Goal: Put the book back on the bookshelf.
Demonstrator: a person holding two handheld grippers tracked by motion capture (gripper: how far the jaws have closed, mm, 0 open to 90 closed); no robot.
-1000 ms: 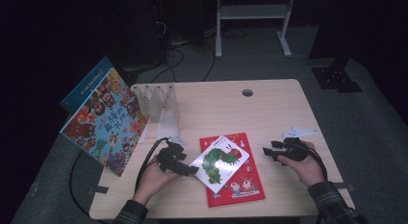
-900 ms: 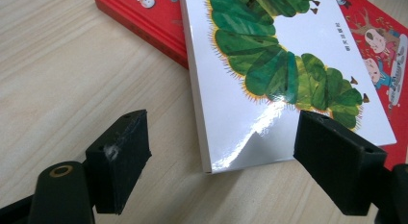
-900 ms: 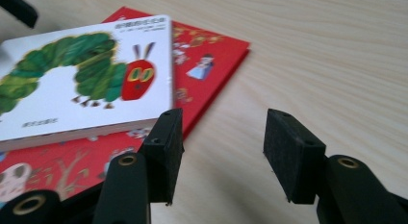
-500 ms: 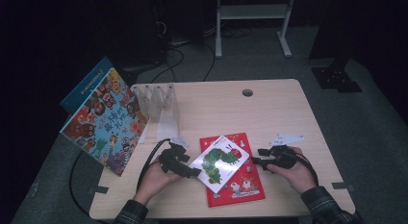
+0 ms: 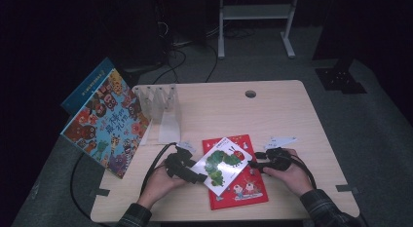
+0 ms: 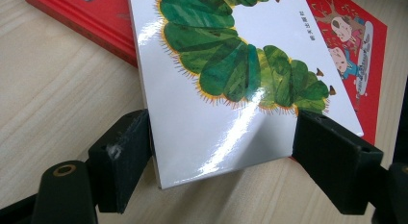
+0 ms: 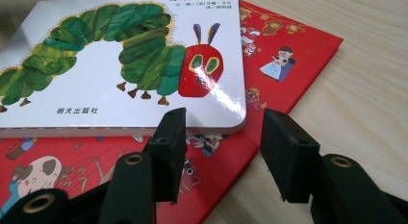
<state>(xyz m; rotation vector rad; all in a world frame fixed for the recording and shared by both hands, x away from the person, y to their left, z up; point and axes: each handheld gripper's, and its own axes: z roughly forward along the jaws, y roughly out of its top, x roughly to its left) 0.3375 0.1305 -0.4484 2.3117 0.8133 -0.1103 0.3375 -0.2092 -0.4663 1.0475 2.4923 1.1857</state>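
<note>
Both tongs wide: left tongs (image 6: pixel 221 152) astride caterpillar book (image 6: pixel 231 84) corner; right tongs (image 7: pixel 223 152) just beside it.

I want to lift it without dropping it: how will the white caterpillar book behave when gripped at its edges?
The caterpillar book looks like a thick board book with rounded corners, so probably stiff. Its glossy cover glints, so the left gripper, jaws straddling its end, may slip. Lying on the red book, it could slide when pushed.

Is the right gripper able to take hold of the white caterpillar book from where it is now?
Probably yes. The right gripper is open at the white caterpillar book, near its corner, with nothing between. The book lies on the red book, its edge raised, so one jaw may slip under.
</note>
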